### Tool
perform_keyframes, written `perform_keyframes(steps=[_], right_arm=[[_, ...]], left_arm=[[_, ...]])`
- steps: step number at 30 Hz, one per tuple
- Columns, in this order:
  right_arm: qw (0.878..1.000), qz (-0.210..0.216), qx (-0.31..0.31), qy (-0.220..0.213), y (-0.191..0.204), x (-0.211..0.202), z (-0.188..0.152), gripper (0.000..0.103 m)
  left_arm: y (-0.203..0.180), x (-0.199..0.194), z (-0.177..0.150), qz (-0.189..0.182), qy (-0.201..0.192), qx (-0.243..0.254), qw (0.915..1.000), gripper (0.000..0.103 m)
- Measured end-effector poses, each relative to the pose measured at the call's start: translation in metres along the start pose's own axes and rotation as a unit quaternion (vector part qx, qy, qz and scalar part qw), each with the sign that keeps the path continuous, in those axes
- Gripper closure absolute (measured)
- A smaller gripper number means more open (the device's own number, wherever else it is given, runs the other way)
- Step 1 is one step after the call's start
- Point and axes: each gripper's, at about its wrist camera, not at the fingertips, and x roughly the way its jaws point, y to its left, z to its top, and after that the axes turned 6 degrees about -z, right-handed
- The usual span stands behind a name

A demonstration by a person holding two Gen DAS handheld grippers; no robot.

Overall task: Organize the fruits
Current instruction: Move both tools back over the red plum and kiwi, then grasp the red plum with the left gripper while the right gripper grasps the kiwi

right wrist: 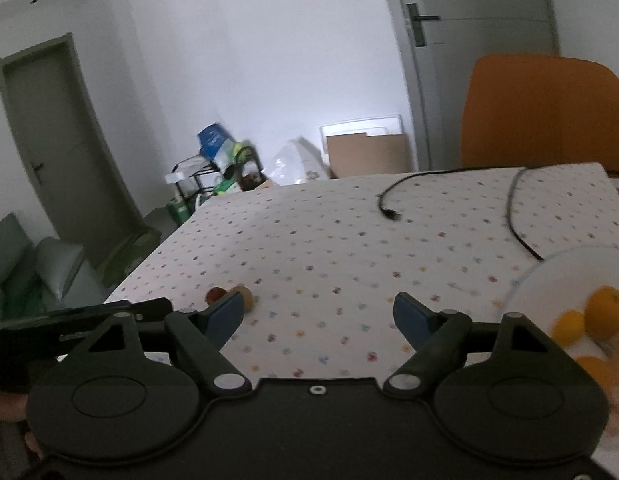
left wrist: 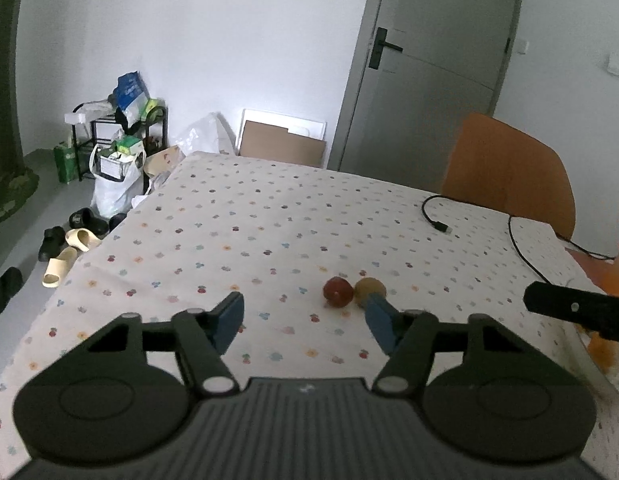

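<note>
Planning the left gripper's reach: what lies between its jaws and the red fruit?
Only bare tablecloth between the left gripper and the red fruit, as the left wrist view shows.

At 3 o'clock in the right wrist view the bowl of oranges is blurred and edge-cut, the yellow fruit half hidden behind a finger

Desk: open cloth across centre and upper left of the left wrist frame. Obstacles: 2 small fruits, red fruit beside yellow-green fruit, lower centre; black cable, upper right; white bowl holding oranges, right edge of the right wrist frame.
</note>
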Motion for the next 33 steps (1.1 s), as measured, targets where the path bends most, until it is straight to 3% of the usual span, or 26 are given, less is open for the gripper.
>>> perform_keyframes(steps=[6, 9, 13, 25, 33], right_arm=[[1.0, 0.019, -0.018, 0.017, 0.012, 0.022, 0.008, 0.043], [0.999, 0.036, -0.022, 0.029, 0.016, 0.034, 0.009, 0.047], [0.997, 0.06, -0.02, 0.042, 0.02, 0.049, 0.009, 0.055], [0.993, 0.088, -0.033, 0.07, 0.032, 0.082, 0.013, 0.066], [0.99, 0.108, -0.041, 0.083, 0.046, 0.098, 0.015, 0.067]], left_arm=[[0.008, 0.007, 0.0, -0.002, 0.003, -0.004, 1.0, 0.052], [0.012, 0.012, 0.001, -0.003, 0.007, -0.008, 0.9999, 0.053], [0.013, 0.016, 0.0, -0.006, 0.011, -0.009, 0.9999, 0.063], [0.02, 0.028, 0.002, -0.012, 0.019, -0.016, 0.9996, 0.067], [0.025, 0.032, 0.006, -0.008, 0.02, -0.02, 0.9996, 0.067]])
